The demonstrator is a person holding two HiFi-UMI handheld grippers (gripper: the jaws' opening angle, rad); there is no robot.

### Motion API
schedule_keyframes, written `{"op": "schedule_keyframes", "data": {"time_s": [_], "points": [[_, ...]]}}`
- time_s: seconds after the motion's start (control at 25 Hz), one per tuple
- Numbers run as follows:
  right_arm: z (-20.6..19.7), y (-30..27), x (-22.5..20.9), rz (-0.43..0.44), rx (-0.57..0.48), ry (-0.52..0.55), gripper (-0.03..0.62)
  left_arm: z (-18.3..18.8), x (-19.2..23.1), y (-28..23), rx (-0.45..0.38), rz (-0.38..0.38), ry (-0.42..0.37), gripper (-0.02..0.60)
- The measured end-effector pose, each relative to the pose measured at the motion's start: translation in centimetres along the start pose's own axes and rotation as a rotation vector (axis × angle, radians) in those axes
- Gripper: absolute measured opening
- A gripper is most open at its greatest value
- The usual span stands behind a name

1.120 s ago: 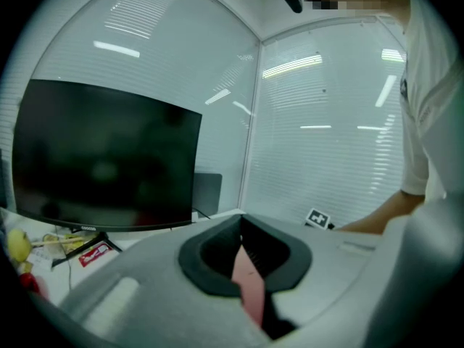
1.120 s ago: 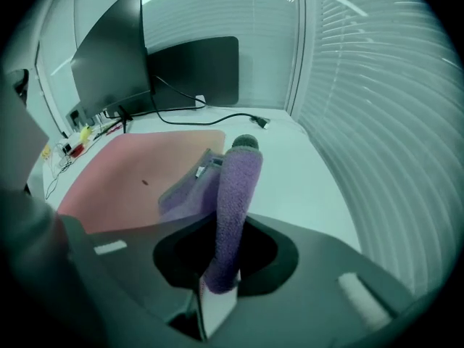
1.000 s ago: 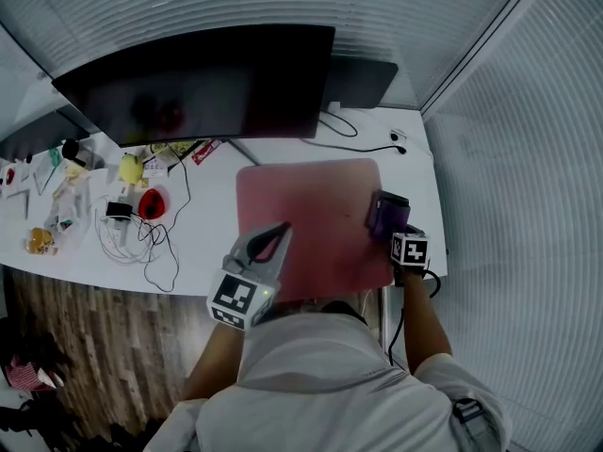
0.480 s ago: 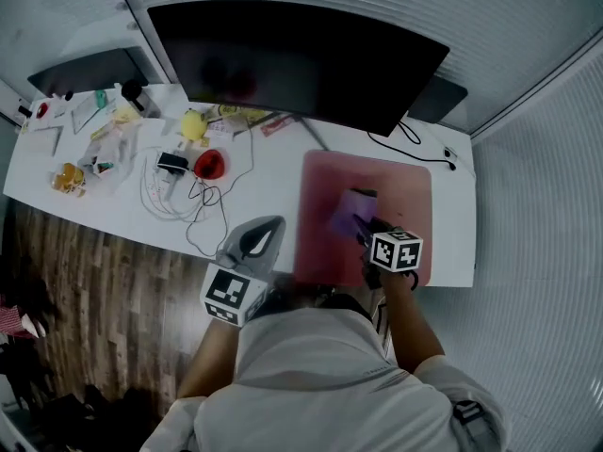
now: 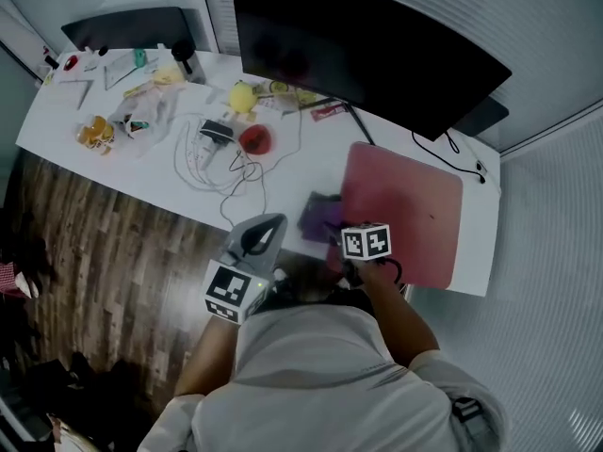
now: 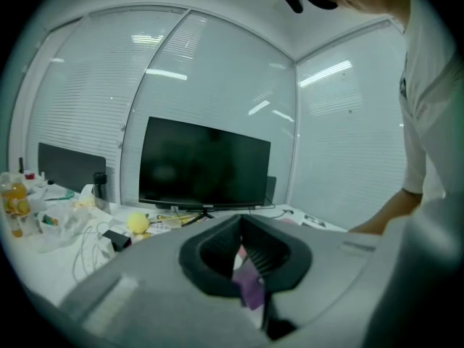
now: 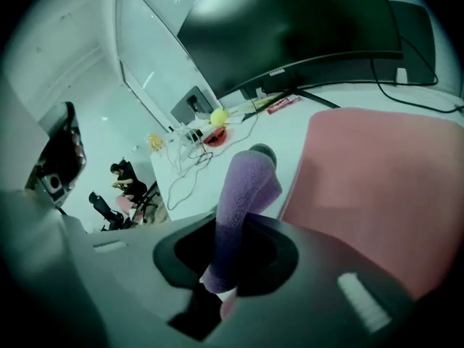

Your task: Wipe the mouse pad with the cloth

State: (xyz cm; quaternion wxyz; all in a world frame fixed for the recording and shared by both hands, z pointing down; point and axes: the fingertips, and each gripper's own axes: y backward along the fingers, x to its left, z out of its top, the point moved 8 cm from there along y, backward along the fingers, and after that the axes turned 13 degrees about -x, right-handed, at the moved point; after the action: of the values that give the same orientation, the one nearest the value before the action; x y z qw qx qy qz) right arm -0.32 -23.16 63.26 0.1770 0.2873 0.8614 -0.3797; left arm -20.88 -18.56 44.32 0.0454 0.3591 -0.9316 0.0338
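Note:
The pink mouse pad [image 5: 407, 217] lies on the white desk [image 5: 170, 191], right of centre, under the monitor. My right gripper [image 5: 341, 236] is shut on the purple cloth [image 5: 320, 217], which hangs over bare desk just left of the pad's left edge. In the right gripper view the cloth [image 7: 244, 191] rises out of my right gripper [image 7: 221, 270], with the pad [image 7: 384, 187] to its right. My left gripper [image 5: 273, 222] hovers over the desk's front edge, left of the cloth, jaws together and holding nothing. In the left gripper view the cloth [image 6: 251, 290] shows beyond my left gripper [image 6: 241, 225].
A large dark monitor [image 5: 367, 55] stands behind the pad. Tangled white cables [image 5: 212, 163], a red object [image 5: 254, 139], a yellow ball [image 5: 242, 95] and small clutter [image 5: 113, 125] cover the desk's left half. Wooden floor [image 5: 94, 271] lies below the front edge.
My right gripper has dragged the cloth leftward across the pad and off its left edge. My left gripper has come off the pad to the desk's front edge.

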Motion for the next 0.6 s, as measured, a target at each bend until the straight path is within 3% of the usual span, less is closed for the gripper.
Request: {"op": "schedule_keyframes", "data": {"time_s": [0.32,0.6], "points": [[-3.1,5.4,-7.3,-0.136,-0.010,-0.037,0.058,-0.5,-4.9,-2.6,0.008,-0.031,-0.015,0.002],[-4.7,14.8,-15.5,-0.237,-0.063,-0.039,0.058,-1.7,-14.8,-8.3,0.029,-0.108,-0.022,0.002]]}}
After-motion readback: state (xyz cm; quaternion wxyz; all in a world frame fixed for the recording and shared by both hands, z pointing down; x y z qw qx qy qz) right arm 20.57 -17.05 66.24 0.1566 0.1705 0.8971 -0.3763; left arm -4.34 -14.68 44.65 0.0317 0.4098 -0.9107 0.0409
